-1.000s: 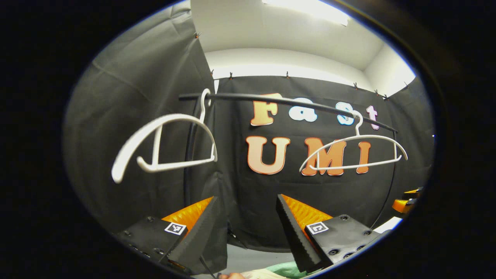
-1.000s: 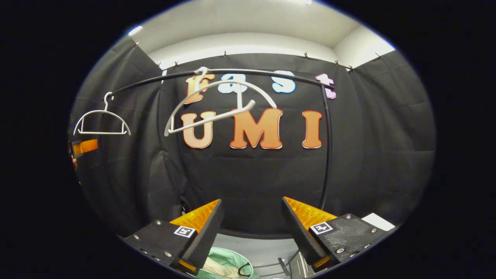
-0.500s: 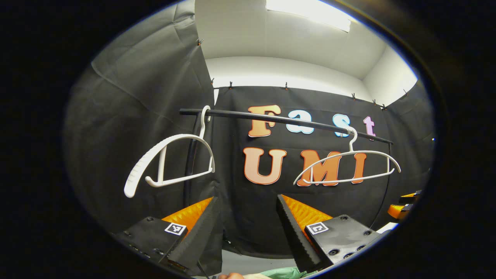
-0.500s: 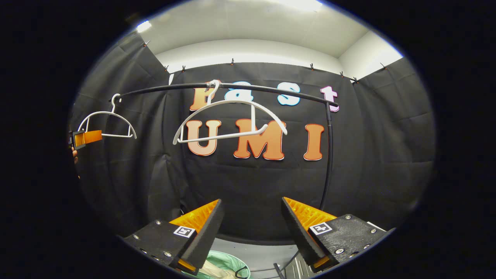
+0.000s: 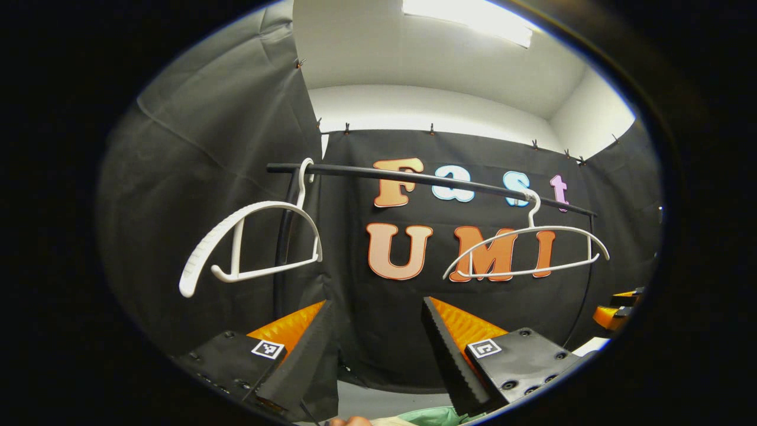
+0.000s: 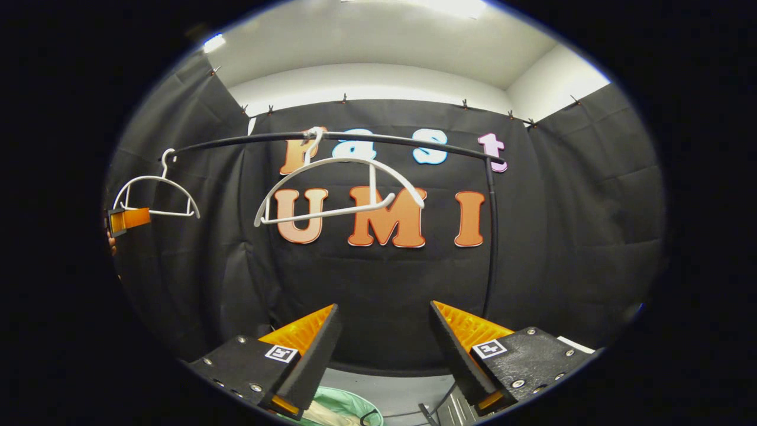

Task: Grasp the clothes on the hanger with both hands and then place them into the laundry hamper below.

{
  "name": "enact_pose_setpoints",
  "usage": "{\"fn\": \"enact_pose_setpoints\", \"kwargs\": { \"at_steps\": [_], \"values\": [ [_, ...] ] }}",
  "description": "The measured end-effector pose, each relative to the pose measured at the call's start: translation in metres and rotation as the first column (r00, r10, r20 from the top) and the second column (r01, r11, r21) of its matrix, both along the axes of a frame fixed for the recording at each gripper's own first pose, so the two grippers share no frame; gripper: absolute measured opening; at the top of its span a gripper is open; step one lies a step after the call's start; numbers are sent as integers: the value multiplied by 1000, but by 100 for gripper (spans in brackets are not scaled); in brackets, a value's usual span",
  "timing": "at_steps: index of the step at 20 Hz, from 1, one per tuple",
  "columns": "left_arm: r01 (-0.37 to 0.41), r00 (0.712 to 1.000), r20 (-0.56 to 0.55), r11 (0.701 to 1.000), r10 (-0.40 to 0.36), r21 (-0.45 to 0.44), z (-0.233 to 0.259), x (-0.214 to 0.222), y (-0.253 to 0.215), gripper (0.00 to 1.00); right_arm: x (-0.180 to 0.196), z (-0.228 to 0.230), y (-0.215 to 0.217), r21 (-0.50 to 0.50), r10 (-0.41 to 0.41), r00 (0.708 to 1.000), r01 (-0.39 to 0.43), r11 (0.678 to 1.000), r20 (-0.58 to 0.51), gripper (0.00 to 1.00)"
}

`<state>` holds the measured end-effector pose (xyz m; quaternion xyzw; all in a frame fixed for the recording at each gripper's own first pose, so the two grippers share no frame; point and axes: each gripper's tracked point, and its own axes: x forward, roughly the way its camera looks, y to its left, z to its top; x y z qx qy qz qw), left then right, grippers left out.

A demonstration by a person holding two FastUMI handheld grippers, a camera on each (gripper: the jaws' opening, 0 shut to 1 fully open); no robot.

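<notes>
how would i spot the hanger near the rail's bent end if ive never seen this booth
Find the black rail running across the dark cloth wall. Two bare white hangers hang from it; take the hanger nearer the end where the rail bends down into a post. Its neighbour, the other hanger, hangs at the rail's far end.

Ceiling light point(image 5: 467, 16) blown out at top of left gripper view; ceiling evenly bright, black cloth dim. Both views sharp at centre, strong fisheye bending: rail point(image 6: 331, 137) bows, edges soften. No motion blur.
</notes>
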<state>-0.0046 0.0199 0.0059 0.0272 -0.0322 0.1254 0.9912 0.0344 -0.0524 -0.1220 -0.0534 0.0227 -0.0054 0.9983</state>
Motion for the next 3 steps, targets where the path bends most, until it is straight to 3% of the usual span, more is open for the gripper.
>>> {"fn": "enact_pose_setpoints", "kwargs": {
  "at_steps": [1, 3],
  "values": [
    [0, 1000, -1, 1000, 0, -1, 0, 1, -1, 93, 0, 1, 1, 6, 3, 1000, -3, 1000, 3, 95],
    [3, 1000, -1, 1000, -3, -2, 0, 2, -4, 97, 0, 0, 2, 8, 5, 1000, -5, 1000, 7, 92]
  ]
}}
